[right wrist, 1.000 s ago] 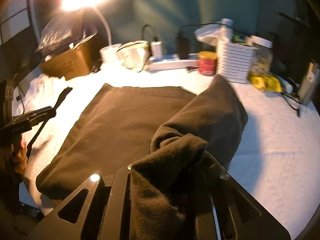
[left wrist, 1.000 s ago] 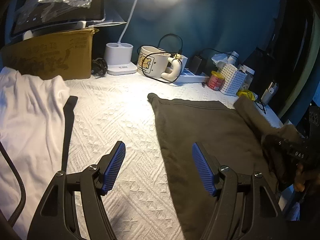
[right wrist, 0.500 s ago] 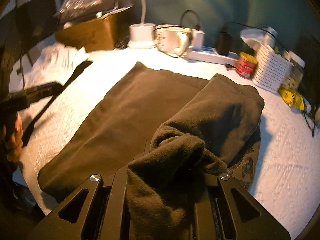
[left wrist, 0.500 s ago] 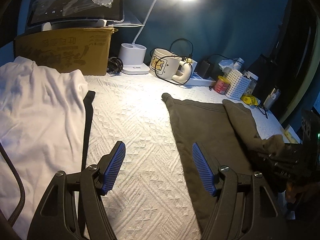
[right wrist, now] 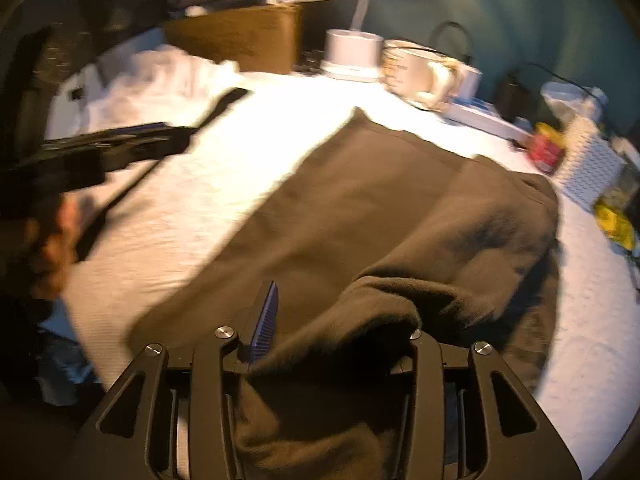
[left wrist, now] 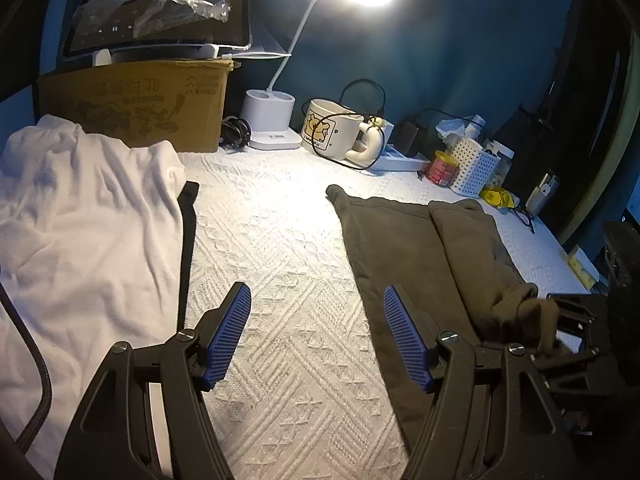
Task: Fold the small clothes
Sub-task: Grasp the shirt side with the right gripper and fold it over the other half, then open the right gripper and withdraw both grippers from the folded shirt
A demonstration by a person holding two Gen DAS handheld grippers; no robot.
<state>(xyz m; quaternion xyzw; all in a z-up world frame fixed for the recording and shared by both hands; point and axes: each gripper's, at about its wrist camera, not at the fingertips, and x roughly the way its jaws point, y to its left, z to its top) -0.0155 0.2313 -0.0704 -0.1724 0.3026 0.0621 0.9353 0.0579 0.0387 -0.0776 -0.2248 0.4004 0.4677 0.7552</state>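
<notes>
The left gripper [left wrist: 318, 334], its blue ribbed pads spread wide with nothing between them, hovers over the white textured bedspread [left wrist: 280, 248]. A crumpled white cotton garment [left wrist: 80, 216] lies to its left, and the flat dark olive-brown fleece garment [left wrist: 404, 252] lies just to its right, one side folded over on top. The right gripper [right wrist: 340, 332] has its jaws opening; a bunched fold of that olive-brown cloth still lies draped between them, hiding one pad.
</notes>
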